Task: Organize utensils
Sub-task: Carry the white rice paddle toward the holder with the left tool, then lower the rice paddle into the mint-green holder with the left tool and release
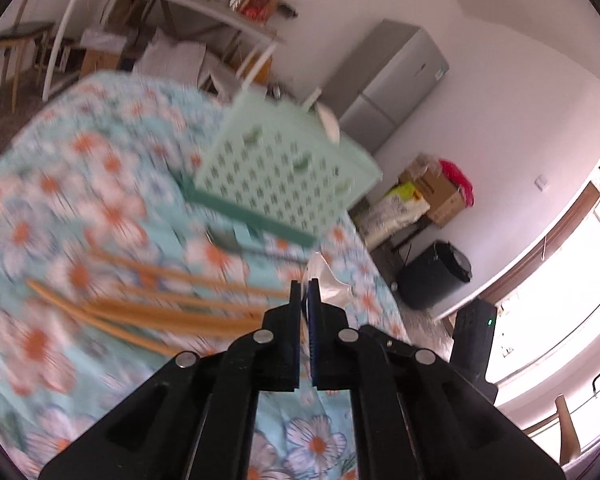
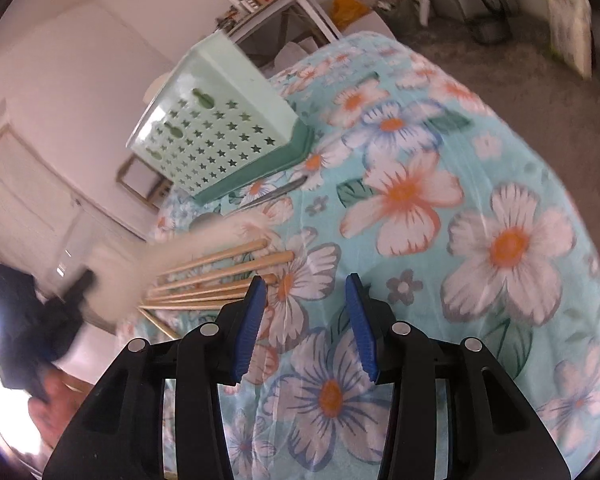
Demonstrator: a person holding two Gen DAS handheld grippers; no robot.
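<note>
Left gripper [image 1: 310,286], tilting downward, is pinching a white plastic spoon [image 1: 328,280] shut-jawed, above the wooden chopsticks [image 1: 172,312] near the green basket [image 1: 284,172].

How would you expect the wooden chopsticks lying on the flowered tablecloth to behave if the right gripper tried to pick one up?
The wooden chopsticks look thin, straight and stiff, so one would probably lift without bending and weigh little. They lie bunched side by side, so neighbours may roll or scatter when nudged. Being slender, one might pivot between the right gripper pads unless gripped near its middle.
</note>
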